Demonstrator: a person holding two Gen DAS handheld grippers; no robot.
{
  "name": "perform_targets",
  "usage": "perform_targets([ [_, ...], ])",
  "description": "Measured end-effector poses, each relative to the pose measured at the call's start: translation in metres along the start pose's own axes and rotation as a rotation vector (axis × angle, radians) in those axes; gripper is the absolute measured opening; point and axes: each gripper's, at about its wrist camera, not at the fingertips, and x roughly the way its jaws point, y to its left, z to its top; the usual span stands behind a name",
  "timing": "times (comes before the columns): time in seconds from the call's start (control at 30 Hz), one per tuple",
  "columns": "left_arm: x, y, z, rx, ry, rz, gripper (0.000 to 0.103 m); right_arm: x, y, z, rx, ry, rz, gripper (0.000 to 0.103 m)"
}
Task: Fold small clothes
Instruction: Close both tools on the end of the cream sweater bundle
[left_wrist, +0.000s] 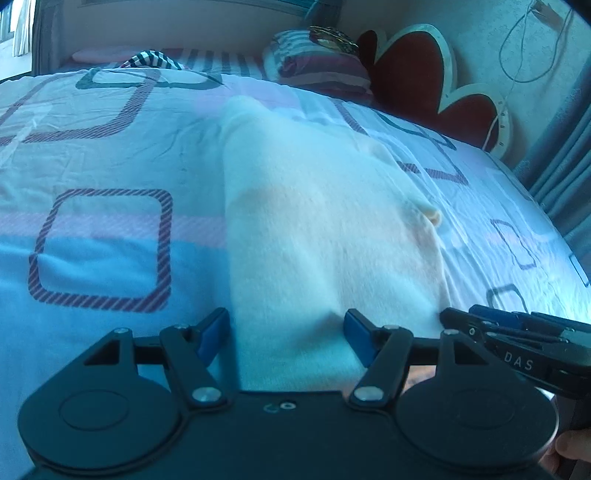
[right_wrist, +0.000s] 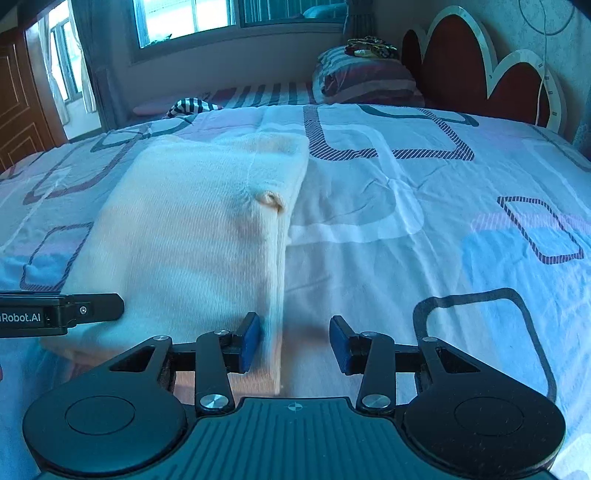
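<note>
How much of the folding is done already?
Done: the cream garment lies on the bed as a long strip with a doubled right edge. In hand: nothing yet; the left gripper and right gripper are open at its near end. Left: probably folding it shorter.

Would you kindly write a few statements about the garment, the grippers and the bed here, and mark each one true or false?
1. The cream garment lies on the patterned bedsheet. True.
2. The left gripper is clamped shut on a striped pillow. False: its jaws are open at the garment's near edge.
3. The right gripper has open jaws at the garment's near right corner. True.
4. The garment hangs from the red headboard. False: it lies flat on the bed.
</note>
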Motion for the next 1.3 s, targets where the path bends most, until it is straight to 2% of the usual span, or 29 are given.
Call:
perform_targets([
  [0.13, 0.001, -0.001, 0.000, 0.014, 0.002, 0.002, 0.068, 0.001, -0.009, -0.003, 0.065, 0.012, 0.023, 0.042],
  [0.27, -0.001, 0.002, 0.006, -0.020, 0.032, -0.004, 0.068, -0.005, -0.008, 0.003, 0.036, 0.032, 0.034, 0.042],
  [0.37, -0.003, 0.004, 0.011, -0.050, 0.042, 0.003, 0.070, -0.011, -0.016, 0.007, 0.065, 0.029, 0.084, 0.042],
  [0.5, -0.008, 0.004, 0.022, -0.062, 0.008, 0.007, 0.072, -0.014, -0.031, 0.017, 0.154, 0.006, 0.134, 0.042],
  [0.53, -0.008, 0.004, 0.025, -0.064, 0.000, 0.008, 0.073, -0.014, -0.036, 0.022, 0.182, 0.003, 0.146, 0.047],
  [0.6, -0.007, 0.003, 0.035, -0.068, -0.014, 0.010, 0.076, -0.011, -0.042, 0.031, 0.223, -0.007, 0.162, 0.079],
  [0.63, -0.005, 0.003, 0.040, -0.072, -0.020, 0.013, 0.076, -0.010, -0.044, 0.036, 0.236, -0.026, 0.168, 0.080],
  [0.77, 0.005, 0.007, 0.057, -0.110, -0.037, -0.012, 0.076, -0.004, -0.042, 0.058, 0.219, -0.057, 0.195, 0.080],
  [0.93, 0.027, 0.013, 0.070, -0.140, -0.023, -0.030, 0.073, 0.027, -0.040, 0.078, 0.229, -0.042, 0.241, 0.080],
  [1.03, 0.039, 0.020, 0.071, -0.166, -0.012, -0.042, 0.067, 0.050, -0.044, 0.083, 0.268, -0.014, 0.288, 0.080],
  [1.13, 0.047, 0.031, 0.068, -0.220, 0.001, -0.090, 0.063, 0.071, -0.051, 0.083, 0.324, 0.016, 0.334, 0.080],
  [1.23, 0.048, 0.033, 0.066, -0.213, -0.009, -0.109, 0.060, 0.079, -0.053, 0.081, 0.342, -0.002, 0.368, 0.079],
  [1.27, 0.049, 0.033, 0.066, -0.219, -0.012, -0.115, 0.057, 0.080, -0.051, 0.081, 0.340, -0.003, 0.379, 0.078],
  [1.3, 0.049, 0.033, 0.065, -0.227, -0.015, -0.122, 0.051, 0.081, -0.048, 0.081, 0.331, -0.003, 0.384, 0.063],
])
